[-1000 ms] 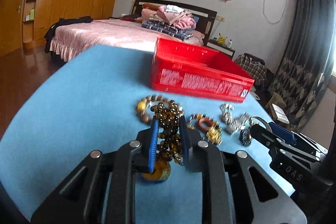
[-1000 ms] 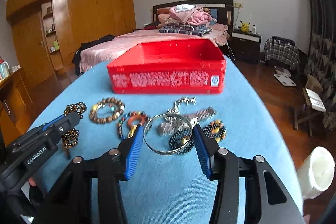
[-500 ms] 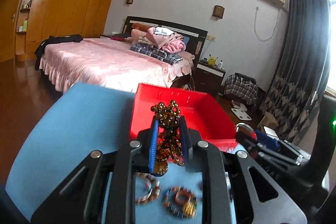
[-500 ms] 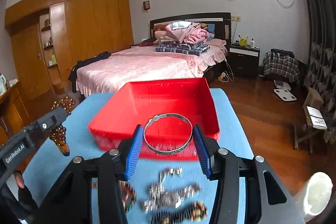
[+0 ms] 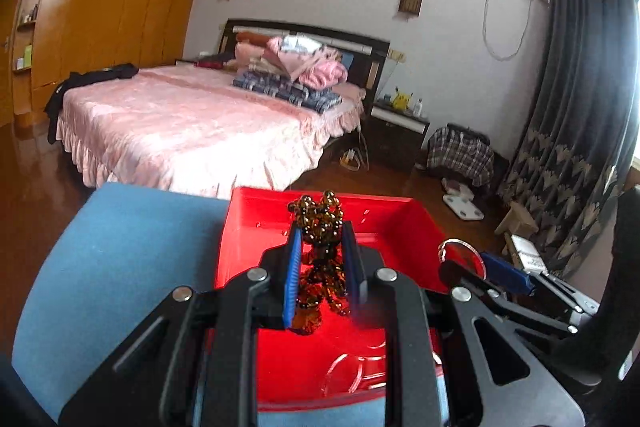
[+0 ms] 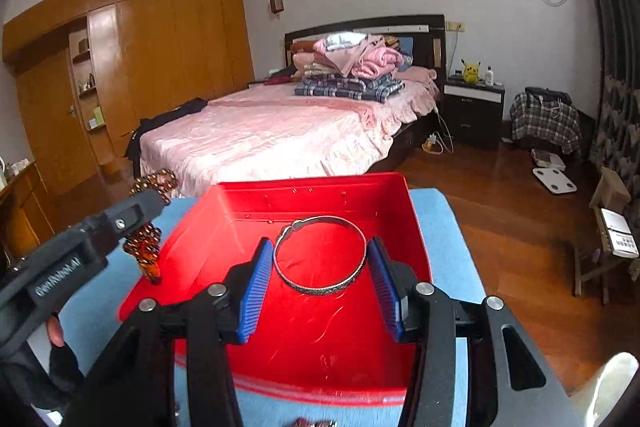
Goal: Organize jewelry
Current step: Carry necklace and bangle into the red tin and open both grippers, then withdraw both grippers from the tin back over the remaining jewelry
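Note:
A red plastic tray (image 5: 400, 227) (image 6: 416, 227) sits on the blue table (image 5: 120, 259) (image 6: 448, 227). My left gripper (image 5: 320, 259) is shut on a bunch of amber-brown bead strands (image 5: 320, 227), held above the tray's floor. In the right wrist view those bead strands (image 6: 146, 247) hang at the tray's left rim from the left gripper (image 6: 154, 201). My right gripper (image 6: 320, 261) is shut on a silver bangle (image 6: 320, 287), lying flat between the blue pads over the tray. The silver bangle (image 5: 456, 247) also shows at the right in the left wrist view.
Beyond the table stands a pink bed (image 6: 280, 131) with folded clothes, a wooden wardrobe (image 6: 160, 67) to the left and a nightstand (image 6: 474, 107) to the right. A bit of other jewelry (image 6: 312, 423) peeks in at the near table edge.
Both grippers have risen from the jewelry spread on the table and moved forward over the red tray, each carrying its piece. The loose jewelry has dropped out of view below.

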Tool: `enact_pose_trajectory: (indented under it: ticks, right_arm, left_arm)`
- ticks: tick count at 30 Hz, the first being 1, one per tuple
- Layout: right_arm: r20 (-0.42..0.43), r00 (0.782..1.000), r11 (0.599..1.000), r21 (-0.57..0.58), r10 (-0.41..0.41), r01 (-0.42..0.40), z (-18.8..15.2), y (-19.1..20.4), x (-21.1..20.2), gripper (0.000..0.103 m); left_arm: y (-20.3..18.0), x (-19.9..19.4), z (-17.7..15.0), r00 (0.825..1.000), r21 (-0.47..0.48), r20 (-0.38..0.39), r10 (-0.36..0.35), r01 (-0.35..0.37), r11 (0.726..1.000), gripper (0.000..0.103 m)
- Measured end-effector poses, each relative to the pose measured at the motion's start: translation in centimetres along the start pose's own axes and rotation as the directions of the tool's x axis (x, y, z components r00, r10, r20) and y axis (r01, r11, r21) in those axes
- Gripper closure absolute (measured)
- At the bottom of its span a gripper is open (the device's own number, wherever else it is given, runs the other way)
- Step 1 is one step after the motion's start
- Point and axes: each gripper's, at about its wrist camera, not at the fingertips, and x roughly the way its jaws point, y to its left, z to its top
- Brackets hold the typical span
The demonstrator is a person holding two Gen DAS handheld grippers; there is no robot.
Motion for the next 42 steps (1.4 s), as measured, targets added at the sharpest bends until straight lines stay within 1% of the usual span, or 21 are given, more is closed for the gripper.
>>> enact_pose_trajectory:
  ticks: [3, 5, 6, 8, 9, 10, 13, 14, 15, 17, 18, 19, 20, 21, 23, 27, 32, 36, 42]
  right_arm:
    - [-0.027, 1.0, 1.0, -0.007, 0.003, -0.003, -0.3, -0.1, 1.3, 0.054]
    - [-0.036, 0.999, 1.0, -0.01, -0.004, 0.004, -0.6, -0.2, 1.7, 0.053]
    - [-0.038, 0.999, 1.0, -0.011, -0.006, 0.005, -0.7, -0.3, 1.8, 0.05]
    - [-0.035, 0.999, 1.0, -0.01, -0.009, 0.008, -0.8, -0.4, 1.9, 0.045]
    - [-0.032, 0.999, 1.0, -0.01, -0.013, 0.012, -0.9, -0.5, 1.7, 0.043]
    - [-0.03, 0.999, 1.0, -0.009, -0.015, 0.015, -0.9, -0.5, 1.6, 0.041]
    - [-0.022, 1.0, 1.0, 0.003, -0.02, 0.02, -0.8, -0.7, 1.0, 0.04]
    - [-0.019, 1.0, 1.0, 0.008, -0.021, 0.021, -0.7, -0.8, 0.9, 0.037]
    - [-0.015, 1.0, 1.0, 0.015, -0.025, 0.025, -0.5, -1.0, 0.5, 0.034]
    - [-0.006, 1.0, 0.999, 0.018, -0.029, 0.029, -0.7, -1.0, -0.4, 0.032]
    - [-0.005, 0.999, 0.999, 0.015, -0.032, 0.032, -0.6, -1.0, -0.6, 0.032]
    - [-0.004, 0.999, 0.999, 0.012, -0.037, 0.037, -0.8, -0.9, -1.2, 0.03]
    - [-0.002, 0.999, 0.999, 0.014, -0.042, 0.042, -1.1, -0.9, -1.9, 0.027]
    - [-0.002, 0.999, 0.999, 0.023, -0.044, 0.044, -1.4, -0.9, -2.5, 0.025]
    - [0.003, 0.999, 0.998, 0.044, -0.046, 0.046, -2.0, -1.0, -3.7, 0.024]
    - [0.0, 0.998, 0.997, 0.054, -0.058, 0.058, -4.3, -1.2, -6.4, 0.024]
    - [-0.046, 0.997, 0.994, 0.087, -0.063, 0.067, -7.9, -1.3, -8.6, 0.024]
    - [-0.075, 0.993, 0.992, 0.072, -0.094, 0.099, -10.0, -0.8, -9.8, 0.024]
    - [-0.147, 0.983, 0.988, 0.095, -0.108, 0.123, -12.5, -0.8, -10.3, 0.024]
  left_arm:
    - [0.4, 1.7, -0.5, 0.999, -0.003, -0.044, 0.009, -0.009, 1.0, 0.085]
    - [1.0, 2.2, -0.8, 0.998, -0.009, -0.067, 0.007, -0.007, 1.0, 0.084]
    - [1.3, 2.6, -1.0, 0.996, -0.016, -0.085, 0.006, -0.008, 1.0, 0.083]
    - [1.8, 2.5, -1.1, 0.997, -0.031, -0.081, 0.011, -0.014, 0.999, 0.081]
    - [2.0, 2.5, -1.1, 0.997, -0.03, -0.079, 0.015, -0.017, 0.999, 0.078]
    - [2.2, 2.4, -1.1, 0.997, -0.029, -0.078, 0.017, -0.02, 0.999, 0.07]
    - [2.4, 1.9, -1.0, 0.997, -0.022, -0.078, 0.019, -0.021, 1.0, 0.068]
    - [2.5, 1.6, -1.0, 0.997, -0.02, -0.077, 0.022, -0.023, 1.0, 0.064]
    - [2.6, 1.0, -1.1, 0.997, -0.02, -0.074, 0.025, -0.026, 0.999, 0.062]
    - [2.5, 0.1, -1.1, 0.997, -0.017, -0.068, 0.031, -0.032, 0.999, 0.049]
    - [2.5, -0.8, -1.3, 0.997, -0.01, -0.061, 0.042, -0.043, 0.999, 0.046]
    - [2.4, -1.5, -1.4, 0.997, -0.005, -0.056, 0.047, -0.047, 0.999, 0.041]
    - [2.4, -2.3, -1.7, 0.997, 0.004, -0.053, 0.054, -0.054, 0.999, 0.037]
    - [2.5, -2.8, -1.9, 0.997, 0.007, -0.052, 0.062, -0.062, 0.998, 0.035]
    - [2.5, -4.5, -2.8, 0.996, 0.008, -0.051, 0.07, -0.069, 0.998, 0.031]
    - [2.6, -7.0, -4.8, 0.995, -0.002, -0.056, 0.077, -0.078, 0.997, 0.028]
    - [2.1, -9.4, -8.0, 0.991, 0.011, -0.089, 0.095, -0.094, 0.995, 0.028]
    - [1.9, -10.6, -10.5, 0.988, 0.016, -0.111, 0.104, -0.103, 0.995, 0.028]
    - [1.5, -11.9, -13.5, 0.982, 0.042, -0.147, 0.123, -0.118, 0.992, 0.028]
